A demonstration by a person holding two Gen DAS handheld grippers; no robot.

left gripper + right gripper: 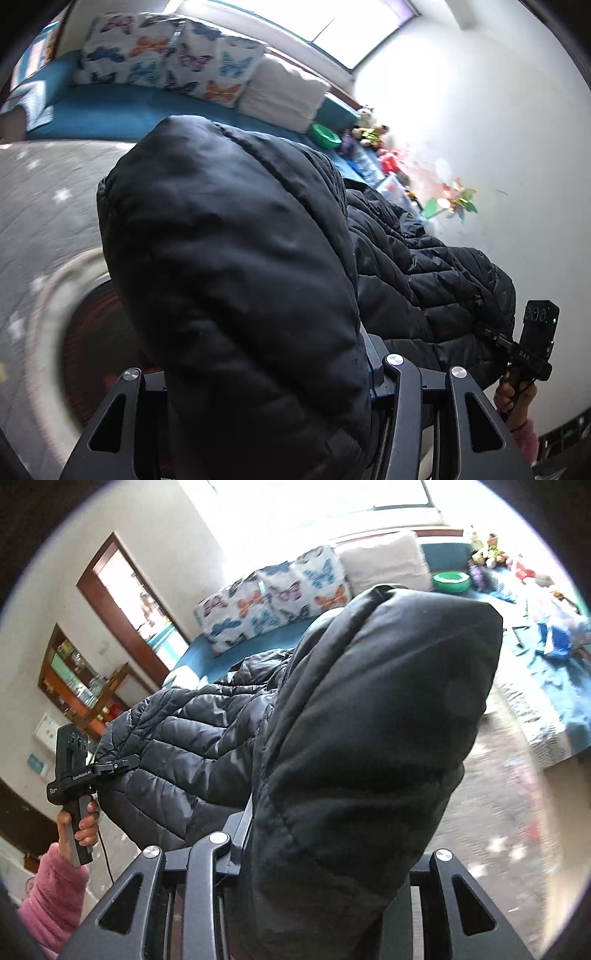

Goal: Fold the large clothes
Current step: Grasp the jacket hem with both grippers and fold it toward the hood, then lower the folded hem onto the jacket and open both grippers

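A black quilted puffer jacket (229,240) hangs in the air, stretched between both grippers. In the left wrist view a smooth fold of it drapes over my left gripper (273,369) and hides the fingertips; the jaws are shut on it. At the far right my right gripper (493,332) pinches the jacket's edge, held by a hand in a pink sleeve (524,435). In the right wrist view the jacket (369,701) covers my right gripper (314,853) the same way. My left gripper (116,766) clamps the other edge at the left.
Behind the jacket is a blue couch (110,110) with butterfly pillows (147,55), a white cushion (284,92), a green bowl (325,134) and toys (369,133). Below lie grey speckled floor (37,203) and a round rug (88,350). A doorway (125,602) and wooden shelf (74,686) stand left.
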